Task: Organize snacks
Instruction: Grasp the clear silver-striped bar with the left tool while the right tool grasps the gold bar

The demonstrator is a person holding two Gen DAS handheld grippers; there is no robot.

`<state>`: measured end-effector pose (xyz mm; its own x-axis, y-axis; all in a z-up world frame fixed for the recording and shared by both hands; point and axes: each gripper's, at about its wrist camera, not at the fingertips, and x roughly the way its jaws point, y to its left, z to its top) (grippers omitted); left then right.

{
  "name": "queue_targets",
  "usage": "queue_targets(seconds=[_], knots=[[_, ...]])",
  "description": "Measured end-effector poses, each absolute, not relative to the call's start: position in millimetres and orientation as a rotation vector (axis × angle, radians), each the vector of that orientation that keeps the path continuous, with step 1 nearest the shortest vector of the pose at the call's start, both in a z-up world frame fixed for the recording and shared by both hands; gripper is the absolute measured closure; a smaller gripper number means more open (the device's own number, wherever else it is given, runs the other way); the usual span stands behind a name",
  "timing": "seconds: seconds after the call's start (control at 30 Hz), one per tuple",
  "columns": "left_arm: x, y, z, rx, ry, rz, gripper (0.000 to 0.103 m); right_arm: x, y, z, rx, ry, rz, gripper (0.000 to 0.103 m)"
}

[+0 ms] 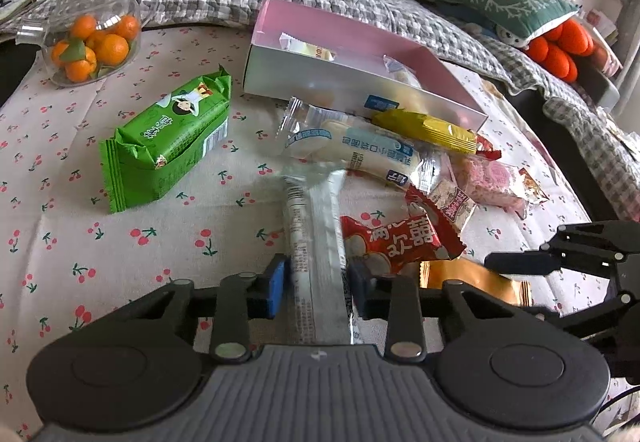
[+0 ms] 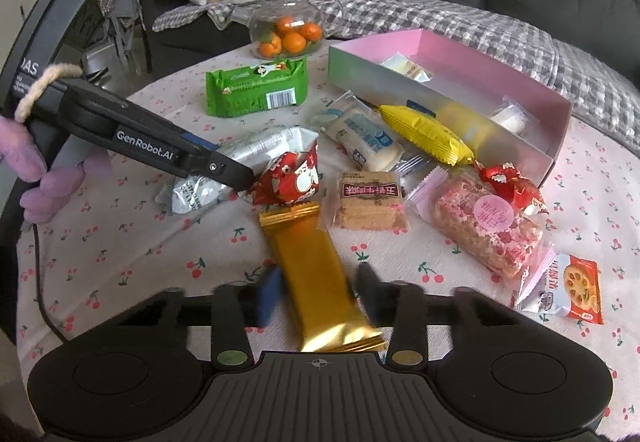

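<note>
With a silver packet (image 1: pixel 316 254) pinched by the left gripper (image 1: pixel 318 284) and a gold bar (image 2: pixel 316 278) by the right gripper (image 2: pixel 318 288), either slick wrapper could be dropped if lifted quickly.

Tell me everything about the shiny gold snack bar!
The long gold foil-wrapped snack bar looks glossy and smooth, with crimped ridged ends. It lies flat on the cherry-print tablecloth, its far end touching the red candy wrapper. The right gripper has its blue pads closed against the bar's sides. The wrapper looks sealed and unopened.
</note>
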<state>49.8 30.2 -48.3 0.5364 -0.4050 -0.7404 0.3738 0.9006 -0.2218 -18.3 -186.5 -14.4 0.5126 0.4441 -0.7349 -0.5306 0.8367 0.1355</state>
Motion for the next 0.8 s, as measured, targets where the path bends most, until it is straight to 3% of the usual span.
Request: queue_targets(seconds=[0.13,0.8], knots=[[51,31,-46,-0.043,0.898,-0.462,0.075,-16,-190,-13,-0.067,0.869,0.604,0.075],[54,39,-15,-0.096,0.847,-0.462,0.075,-11,-208,38,0.129,0.794,0.668,0.075]])
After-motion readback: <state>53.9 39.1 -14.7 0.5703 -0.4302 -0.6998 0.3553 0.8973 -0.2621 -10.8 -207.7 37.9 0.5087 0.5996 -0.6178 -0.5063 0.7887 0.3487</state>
